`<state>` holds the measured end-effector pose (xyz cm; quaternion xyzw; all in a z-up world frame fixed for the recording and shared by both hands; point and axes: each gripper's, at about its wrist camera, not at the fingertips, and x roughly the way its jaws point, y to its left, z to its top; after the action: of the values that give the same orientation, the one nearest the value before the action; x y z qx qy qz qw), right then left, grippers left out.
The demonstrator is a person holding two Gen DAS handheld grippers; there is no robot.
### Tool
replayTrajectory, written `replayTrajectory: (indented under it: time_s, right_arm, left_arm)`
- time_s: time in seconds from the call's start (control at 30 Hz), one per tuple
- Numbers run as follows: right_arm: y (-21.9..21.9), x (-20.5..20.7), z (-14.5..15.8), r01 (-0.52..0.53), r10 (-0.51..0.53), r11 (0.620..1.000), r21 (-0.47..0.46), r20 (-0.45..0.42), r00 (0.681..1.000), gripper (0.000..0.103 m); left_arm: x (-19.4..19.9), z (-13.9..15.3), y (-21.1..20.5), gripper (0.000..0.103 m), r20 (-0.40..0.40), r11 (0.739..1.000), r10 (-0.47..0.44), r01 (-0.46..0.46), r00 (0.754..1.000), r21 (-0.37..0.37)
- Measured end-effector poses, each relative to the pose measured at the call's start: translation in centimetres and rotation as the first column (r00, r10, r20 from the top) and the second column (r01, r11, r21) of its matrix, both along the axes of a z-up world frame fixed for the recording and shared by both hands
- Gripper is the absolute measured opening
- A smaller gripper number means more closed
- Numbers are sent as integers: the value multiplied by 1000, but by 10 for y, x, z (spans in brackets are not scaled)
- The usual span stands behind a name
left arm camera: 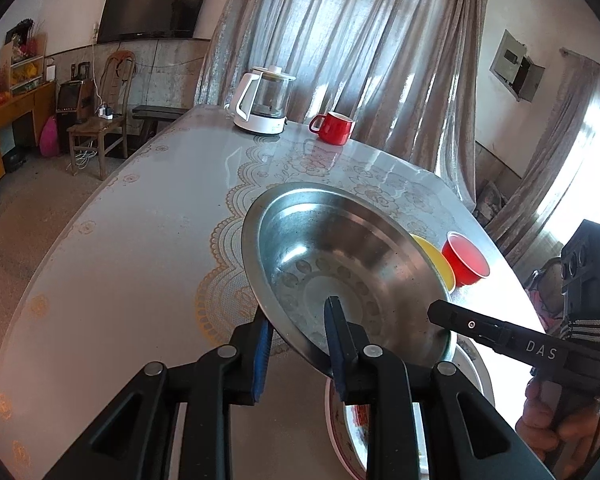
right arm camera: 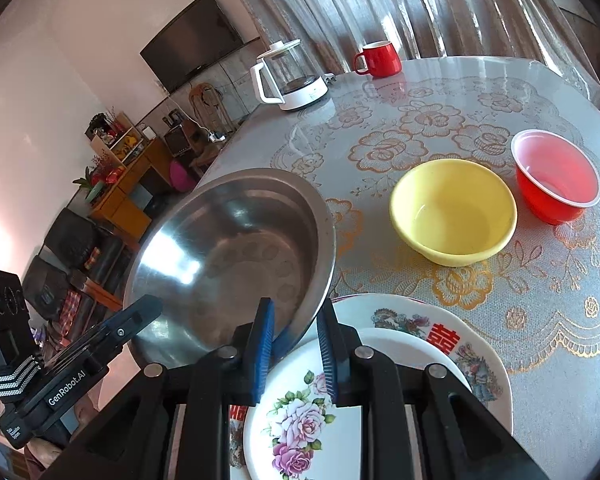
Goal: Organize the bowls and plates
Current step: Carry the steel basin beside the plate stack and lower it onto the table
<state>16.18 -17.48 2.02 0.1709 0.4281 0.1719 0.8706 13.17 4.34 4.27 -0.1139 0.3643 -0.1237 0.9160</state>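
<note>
A large steel bowl (left arm camera: 340,256) is held tilted above the table; it also shows in the right wrist view (right arm camera: 236,248). My left gripper (left arm camera: 300,344) is shut on its near rim. My right gripper (right arm camera: 294,344) straddles the bowl's opposite rim, its fingers close on either side. Below lies a small rose-patterned plate (right arm camera: 300,412) stacked on a larger patterned plate (right arm camera: 472,356). A yellow bowl (right arm camera: 454,212) and a red bowl (right arm camera: 556,176) stand on the table beyond.
A white glass kettle (right arm camera: 288,76) and a red mug (right arm camera: 380,58) stand at the table's far side. The table (left arm camera: 140,240) has a lace-pattern cover. Curtains hang behind; a chair (left arm camera: 100,120) stands at the left.
</note>
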Motion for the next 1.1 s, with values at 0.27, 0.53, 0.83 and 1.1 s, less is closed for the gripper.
replayTrajectory:
  time_s: [0.27,0.53,0.83,1.1]
  right_arm:
    - [-20,-23,0,32,-32,999,18,7,999,21]
    - [-37,-43,-2,64,-65,998,28,5,998,21]
    - [-36,-54,-5,63,-63,998,28,4,998,21]
    - [13,-50,-4,-51,51,999,10,13,999,21]
  left_arm:
    - [-19,1,-16,26,3,999,-39,40,999,-14]
    - [-38,1,-30,27,7,997,-76,76,997,-20]
    - [-56,2,-17,27,20,998,-58,59,998,-28]
    - [-83,-6,36,27,4,997,47,-47,999,-68]
